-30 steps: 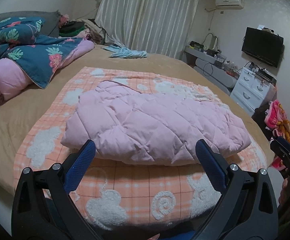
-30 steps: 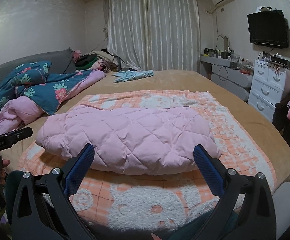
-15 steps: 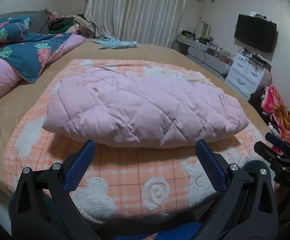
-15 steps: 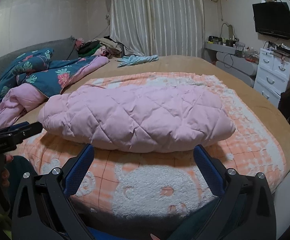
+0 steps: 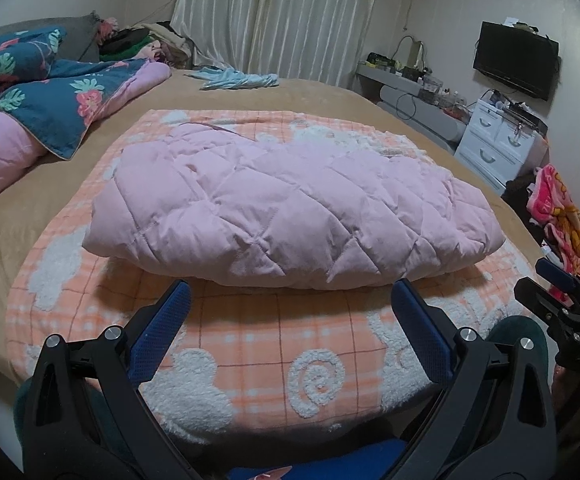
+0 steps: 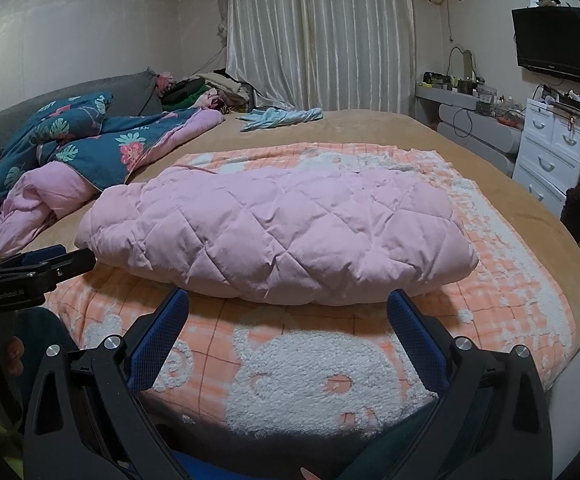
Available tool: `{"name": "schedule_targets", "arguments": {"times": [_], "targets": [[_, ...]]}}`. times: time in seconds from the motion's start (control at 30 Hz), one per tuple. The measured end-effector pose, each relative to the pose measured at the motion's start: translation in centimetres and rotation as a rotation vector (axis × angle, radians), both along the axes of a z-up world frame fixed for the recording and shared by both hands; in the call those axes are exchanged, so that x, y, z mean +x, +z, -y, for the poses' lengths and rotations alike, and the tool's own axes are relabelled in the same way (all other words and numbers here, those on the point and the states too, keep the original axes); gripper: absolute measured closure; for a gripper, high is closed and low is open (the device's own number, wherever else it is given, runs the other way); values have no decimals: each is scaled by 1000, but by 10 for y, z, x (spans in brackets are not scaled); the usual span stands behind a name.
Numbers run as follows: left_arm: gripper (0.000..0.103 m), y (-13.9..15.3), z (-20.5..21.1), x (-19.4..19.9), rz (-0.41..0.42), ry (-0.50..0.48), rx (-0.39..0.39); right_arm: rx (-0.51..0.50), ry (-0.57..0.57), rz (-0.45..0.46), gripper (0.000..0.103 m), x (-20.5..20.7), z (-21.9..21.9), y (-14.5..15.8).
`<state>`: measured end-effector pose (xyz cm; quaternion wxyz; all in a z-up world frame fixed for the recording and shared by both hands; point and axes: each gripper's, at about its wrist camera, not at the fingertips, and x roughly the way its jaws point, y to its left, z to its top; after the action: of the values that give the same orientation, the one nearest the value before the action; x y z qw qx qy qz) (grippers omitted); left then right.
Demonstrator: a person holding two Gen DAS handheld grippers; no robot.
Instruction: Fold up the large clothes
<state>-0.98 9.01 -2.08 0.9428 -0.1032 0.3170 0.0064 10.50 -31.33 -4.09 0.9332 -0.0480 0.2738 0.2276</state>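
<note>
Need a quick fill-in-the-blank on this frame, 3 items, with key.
1. The quilted jacket is ____ in colour.
2. It lies on the orange checked ____, not the bare bedspread.
3. The left gripper and right gripper both have jaws ____, holding nothing.

Answers: pink; blanket; open

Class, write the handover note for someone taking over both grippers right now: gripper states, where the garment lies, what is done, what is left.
Left gripper: jaws open, empty, just short of the near edge of the pink quilted garment.
Right gripper: jaws open, empty, also at the garment's near edge, not touching it.
The garment lies folded into a thick bundle on the orange checked blanket, which is spread over the bed.
Done: it looks folded at least once.
Left: probably one more fold or tidying the edges; whether more is needed cannot be told.
</note>
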Motion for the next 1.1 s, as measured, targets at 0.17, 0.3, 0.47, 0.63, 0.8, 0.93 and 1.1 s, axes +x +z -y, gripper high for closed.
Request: {"name": "schedule_targets", "arguments": {"times": [0.17, 0.3, 0.47, 0.63, 0.8, 0.93, 1.1], "targets": [[9, 1, -1, 0, -4, 5, 4, 1, -1, 0, 4, 0, 0, 0], [9, 1, -1, 0, -4, 7, 6, -1, 0, 2, 4, 0, 0, 0], [9, 1, -2, -1, -3, 3, 4, -1, -1, 0, 4, 0, 0, 0], [9, 2, -2, -1, -3, 7, 7, 0, 0, 5, 4, -1, 1, 0], [9, 4, -3, -4, 0, 13, 10, 0, -1, 6, 4, -1, 1, 1], [9, 4, -5, -4, -2, 13, 8, 1, -2, 8, 4, -1, 1, 1], [9, 5, -5, -5, -1, 14, 9, 0, -3, 9, 4, -1, 1, 2]]}}
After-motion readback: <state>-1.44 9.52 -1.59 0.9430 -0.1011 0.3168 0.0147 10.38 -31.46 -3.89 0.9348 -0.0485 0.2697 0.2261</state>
